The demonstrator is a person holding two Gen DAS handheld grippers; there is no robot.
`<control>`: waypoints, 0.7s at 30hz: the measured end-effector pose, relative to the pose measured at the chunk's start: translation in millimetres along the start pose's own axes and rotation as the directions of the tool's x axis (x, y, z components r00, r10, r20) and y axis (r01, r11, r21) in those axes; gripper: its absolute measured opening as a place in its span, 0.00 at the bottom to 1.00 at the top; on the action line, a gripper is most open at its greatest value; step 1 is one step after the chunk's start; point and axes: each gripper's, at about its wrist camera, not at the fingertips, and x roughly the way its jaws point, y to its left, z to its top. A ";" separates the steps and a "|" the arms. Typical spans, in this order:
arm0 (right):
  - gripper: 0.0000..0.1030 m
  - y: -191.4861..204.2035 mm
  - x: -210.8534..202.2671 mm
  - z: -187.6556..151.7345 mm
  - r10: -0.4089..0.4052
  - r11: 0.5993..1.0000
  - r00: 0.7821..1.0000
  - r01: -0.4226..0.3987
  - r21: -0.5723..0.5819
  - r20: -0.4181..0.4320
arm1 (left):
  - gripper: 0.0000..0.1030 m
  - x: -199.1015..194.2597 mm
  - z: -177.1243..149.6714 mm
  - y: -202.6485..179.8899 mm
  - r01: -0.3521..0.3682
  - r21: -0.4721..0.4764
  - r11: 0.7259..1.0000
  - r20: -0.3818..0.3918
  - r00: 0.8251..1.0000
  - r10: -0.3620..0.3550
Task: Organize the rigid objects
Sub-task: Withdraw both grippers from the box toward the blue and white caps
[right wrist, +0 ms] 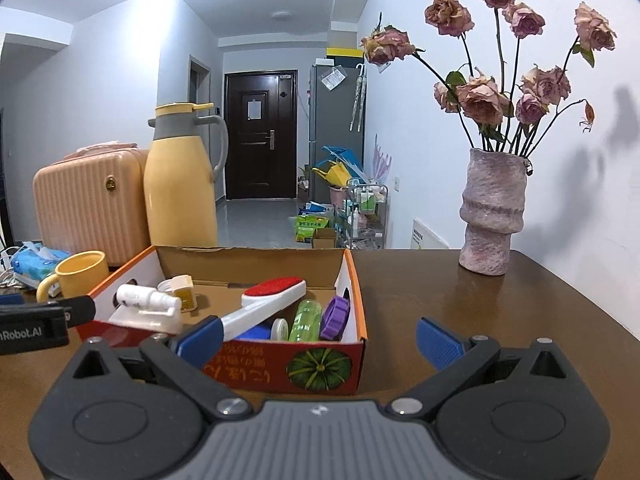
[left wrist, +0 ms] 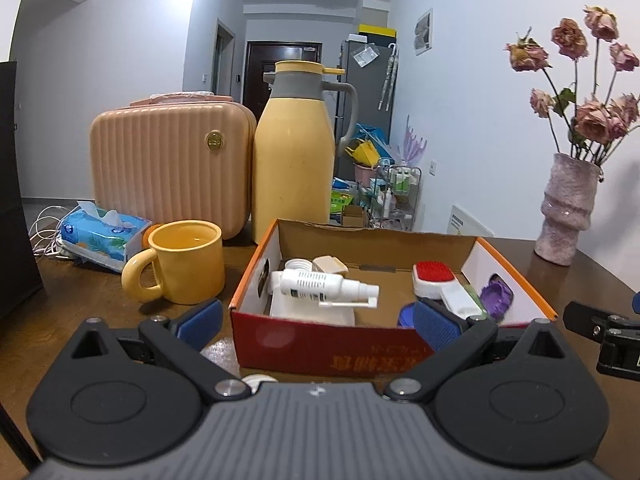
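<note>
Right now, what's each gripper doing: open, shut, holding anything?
Left gripper: open, holding nothing, in front of the cardboard box.
Right gripper: open, holding nothing, by the box's near right corner.

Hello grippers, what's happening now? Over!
Left gripper open, empty. Right gripper open, empty. Cardboard box holds spray bottle, lint brush. Nothing blocking.

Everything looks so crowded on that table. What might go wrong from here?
The yellow mug stands close beside the cardboard box, so the open left gripper might bump it. The lint brush lies slanted over other items and may drag them if lifted. The vase looks top-heavy near the open right gripper.
</note>
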 end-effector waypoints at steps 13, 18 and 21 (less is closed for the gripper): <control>1.00 -10.6 -23.8 -37.6 -0.011 1.000 0.998 0.009 -0.024 -0.064 | 1.00 -33.3 -27.5 1.7 0.028 0.050 0.998 -0.030 0.999 -0.027; 1.00 -16.9 -29.7 -48.9 -0.021 0.999 0.996 0.018 -0.029 -0.092 | 1.00 -40.1 -36.7 5.5 0.037 0.072 0.997 -0.041 0.999 -0.034; 1.00 -22.1 -29.8 -53.4 -0.021 1.000 0.994 0.018 -0.025 -0.108 | 1.00 -42.1 -40.5 8.4 0.040 0.075 0.996 -0.050 0.998 -0.037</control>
